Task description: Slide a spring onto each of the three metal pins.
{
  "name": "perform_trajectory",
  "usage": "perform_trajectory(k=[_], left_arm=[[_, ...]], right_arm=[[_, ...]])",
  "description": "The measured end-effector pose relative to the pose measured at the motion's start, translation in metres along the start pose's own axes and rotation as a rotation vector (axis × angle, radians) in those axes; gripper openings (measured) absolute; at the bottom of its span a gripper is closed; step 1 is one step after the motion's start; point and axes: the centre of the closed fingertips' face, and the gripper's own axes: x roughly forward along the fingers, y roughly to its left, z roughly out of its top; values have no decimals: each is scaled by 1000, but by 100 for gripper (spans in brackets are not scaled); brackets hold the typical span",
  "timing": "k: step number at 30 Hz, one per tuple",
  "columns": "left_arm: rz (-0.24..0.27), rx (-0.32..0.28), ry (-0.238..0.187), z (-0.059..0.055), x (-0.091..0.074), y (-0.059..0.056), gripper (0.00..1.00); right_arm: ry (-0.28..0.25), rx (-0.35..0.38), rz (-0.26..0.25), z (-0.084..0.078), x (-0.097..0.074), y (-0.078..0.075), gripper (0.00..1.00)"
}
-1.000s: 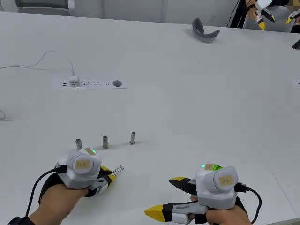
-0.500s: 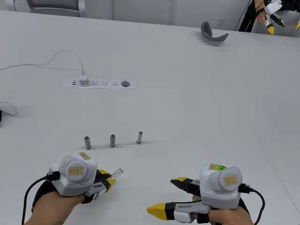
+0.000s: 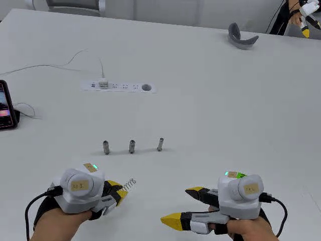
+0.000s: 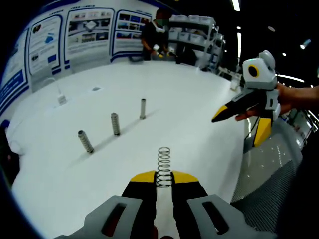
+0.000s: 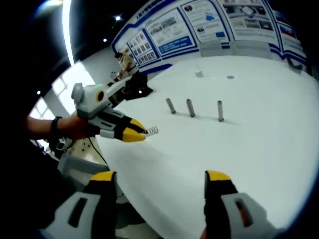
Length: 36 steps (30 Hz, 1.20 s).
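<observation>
Three metal pins stand upright in a row on the white table (image 3: 230, 115). Landmark: the bare pin (image 3: 160, 144), at the right end of the row as the person faces it.

- Middle pin (image 3: 132, 146), just left of the bare pin, and end pin (image 3: 106, 147), further left. In the left gripper view both show a ribbed, coiled outline from base to top, while the bare pin is a smooth shaft. I take those two as already fitted.
- Left gripper (image 3: 119, 192): nearer the person than the bare pin and off to its left, well apart from it, low over the table. The jaws are pinched together on the bottom coils of the loose spring (image 3: 129, 184). The rest of the spring sticks out past the yellow tips, aimed roughly toward the bare pin. Only the end turns look gripped.
- Right gripper (image 3: 183, 206): nearer the person than the bare pin and a little to its right, well apart from it. The jaws are spread wide with nothing between them.
- Power strip (image 3: 118, 87): on the far side of the bare pin, well apart from it.

Progress, as I read it: two of three pins done, and the last spring is in hand but not yet near its pin. What is left is to carry the spring to the bare pin, line its open end over the tip, slide it down and let go.
</observation>
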Motion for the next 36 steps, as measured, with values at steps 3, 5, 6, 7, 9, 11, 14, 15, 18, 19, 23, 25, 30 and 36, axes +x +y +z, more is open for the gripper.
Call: perform_trajectory(k=[3,5,6,7,9,11,14,15,18,19,23,25,30,36], left_arm=[[7,2,-5,0,-6,2,10],[12,1,-11,1,-10,4,10],[17,3,-13,0,-12,5,10],[19,3,-12,0,-14,6,10],[27,-1,-14,-1,-18,9,10],[31,-1,-17,-2,-21,10,10],[38,2,-21,-1,-28,10,10],[40,3,-24,-1,-30,11,10],[47,3,-28,-3,-35,13,10],[49,1,-27,-4,-37,14,10],[51,-6,-34,-5,-42,14,10],[51,2,-37,-4,-46,14,10],[46,16,-50,0,-52,12,10],[33,32,-60,6,-55,9,10]], right_arm=[[1,0,8,1,2,2,72],[2,-3,14,2,4,4,72],[2,-5,17,3,5,6,72],[3,-6,21,3,5,7,72],[4,-8,27,3,7,9,71],[5,-10,31,4,8,10,71],[2,-15,43,7,11,14,69],[2,-17,51,8,13,16,69],[4,-22,68,10,17,20,67],[7,-28,73,10,18,22,67],[9,-40,89,15,23,27,66],[9,-45,98,19,25,29,65],[0,-44,129,31,32,36,61],[-28,-23,170,48,40,46,56]])
